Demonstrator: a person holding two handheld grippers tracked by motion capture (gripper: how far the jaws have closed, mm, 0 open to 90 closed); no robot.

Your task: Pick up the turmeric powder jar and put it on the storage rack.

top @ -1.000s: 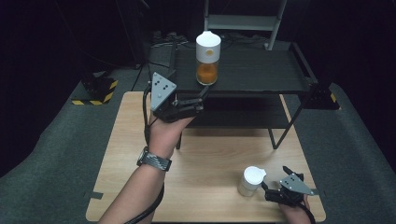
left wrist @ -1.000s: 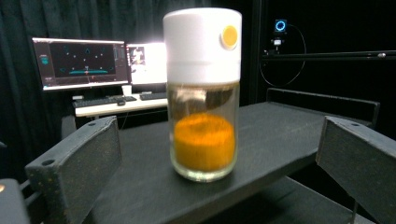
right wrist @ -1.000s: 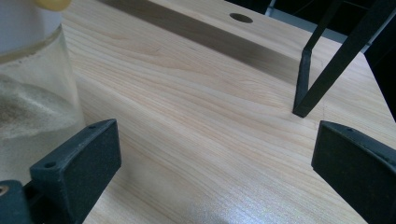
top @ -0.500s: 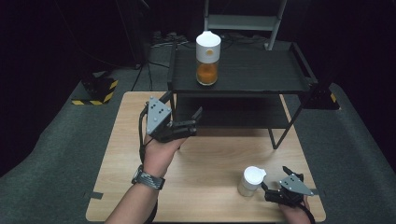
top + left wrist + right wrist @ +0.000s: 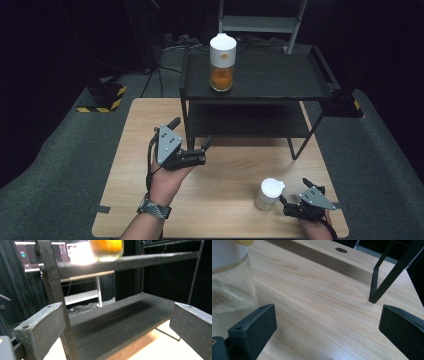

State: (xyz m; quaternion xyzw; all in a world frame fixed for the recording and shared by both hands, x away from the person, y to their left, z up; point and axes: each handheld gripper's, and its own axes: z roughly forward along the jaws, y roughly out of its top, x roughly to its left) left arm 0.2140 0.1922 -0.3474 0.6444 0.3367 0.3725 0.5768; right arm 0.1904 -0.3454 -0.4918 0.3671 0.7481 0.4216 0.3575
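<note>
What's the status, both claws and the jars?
Left claw open, empty, at the rack's lower shelf. Right claw open beside the white jar, not gripping. Orange jar on the top shelf.

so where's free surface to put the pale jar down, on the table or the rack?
Free: the rack's top shelf right of the orange jar; the lower shelf; the table between the left gripper and the pale jar; the table's left strip. Crowded: the front right corner, with that jar and the right gripper, and around the rack's legs.
</note>
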